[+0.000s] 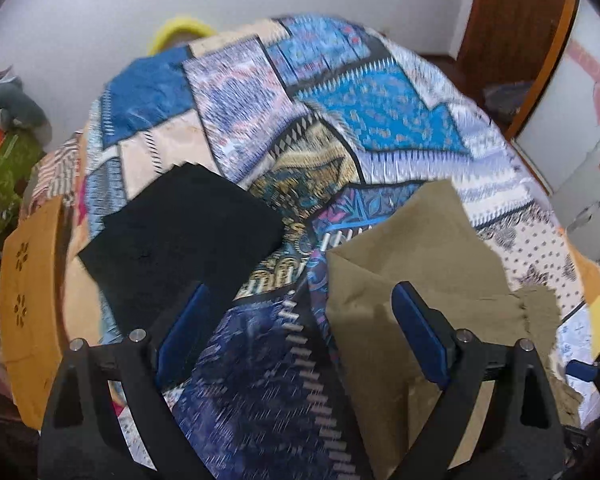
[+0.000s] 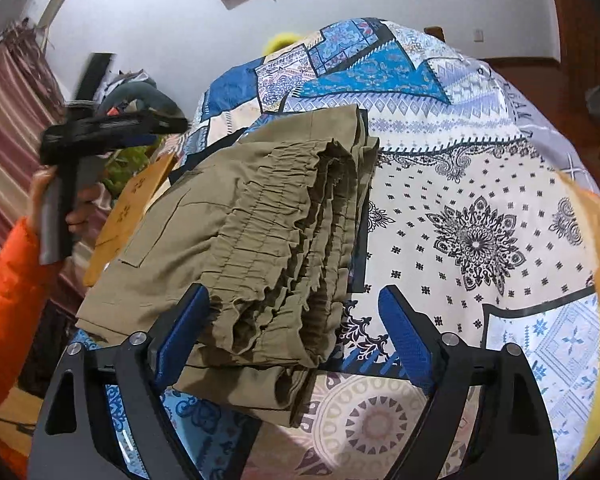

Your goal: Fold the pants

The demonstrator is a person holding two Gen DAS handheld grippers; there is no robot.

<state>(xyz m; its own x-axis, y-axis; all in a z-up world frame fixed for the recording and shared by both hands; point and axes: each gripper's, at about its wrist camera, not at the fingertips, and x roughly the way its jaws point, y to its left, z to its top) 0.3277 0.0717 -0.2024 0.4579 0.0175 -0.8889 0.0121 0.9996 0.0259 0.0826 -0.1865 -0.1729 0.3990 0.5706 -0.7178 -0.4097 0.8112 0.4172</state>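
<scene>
1. A black folded garment is lying at the left on the patterned bedspread. It is well clear of the job and looks best left untouched.

2. The left gripper is hanging above the bed with its jaws standing wide apart and gripping nothing. One blue pad is sitting over the black garment's near edge and the other is over the khaki cloth. The frame is blurred, so I cannot tell whether either pad is touching fabric.

3. The pants are lying folded into a thick khaki bundle on the bed, just right of the black garment, with the gathered waistband stacked in layers facing the right wrist camera. By my reading the fold is nearly done, with tidying left.

4. The right gripper is sitting at the bundle's near end with its jaws wide open and holding nothing. Its left pad is lying against or over the waistband corner and its right pad is over bare bedspread.

5. To finish well, I judge the layers should be squared before anything is pressed:
   - closing on the whole stack, not only the top layer;
   - keeping the waistband edges in line;
   - smoothing from the fold outward, so the layers are not sliding apart.

6. The loose ruffled edges look likely to spring open if let go too quickly.
</scene>
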